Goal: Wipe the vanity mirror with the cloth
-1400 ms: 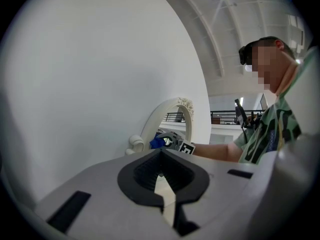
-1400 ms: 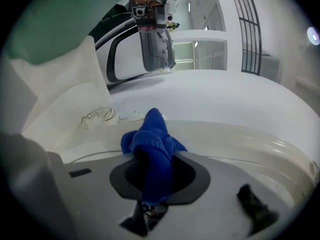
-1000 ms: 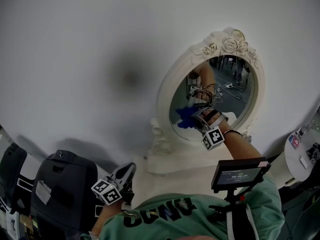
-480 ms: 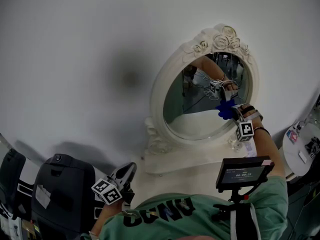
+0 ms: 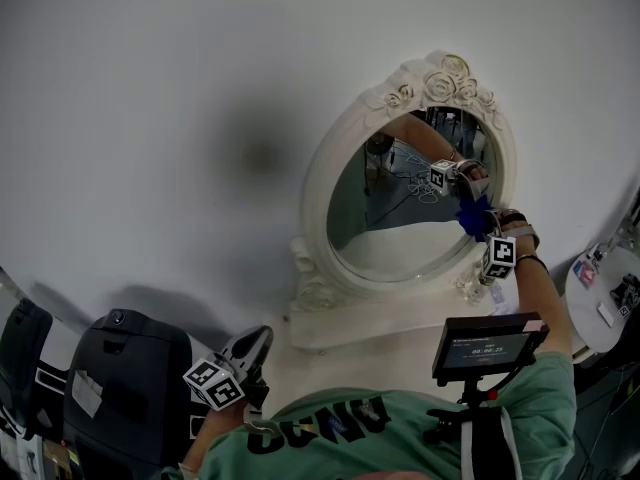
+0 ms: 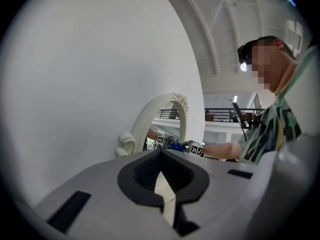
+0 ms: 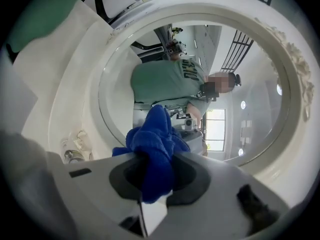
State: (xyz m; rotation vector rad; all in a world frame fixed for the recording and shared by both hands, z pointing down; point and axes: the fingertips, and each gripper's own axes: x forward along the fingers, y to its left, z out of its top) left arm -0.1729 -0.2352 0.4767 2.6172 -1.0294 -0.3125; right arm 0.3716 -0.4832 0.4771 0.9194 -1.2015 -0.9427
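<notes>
**Cloth at the glass's right edge**

Near, the left claw (image 5: 255, 343) sits closed and empty. Farther, the right claw (image 5: 480, 228) pinches the soft, light cloth (image 5: 470, 216) by its bunched middle, against the likely fragile vanity mirror (image 5: 400, 223), right side.

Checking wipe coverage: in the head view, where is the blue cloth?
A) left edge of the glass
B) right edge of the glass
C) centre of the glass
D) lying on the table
B: the blue cloth, pinched in the right gripper, meets the mirror glass by its right rim.
</notes>
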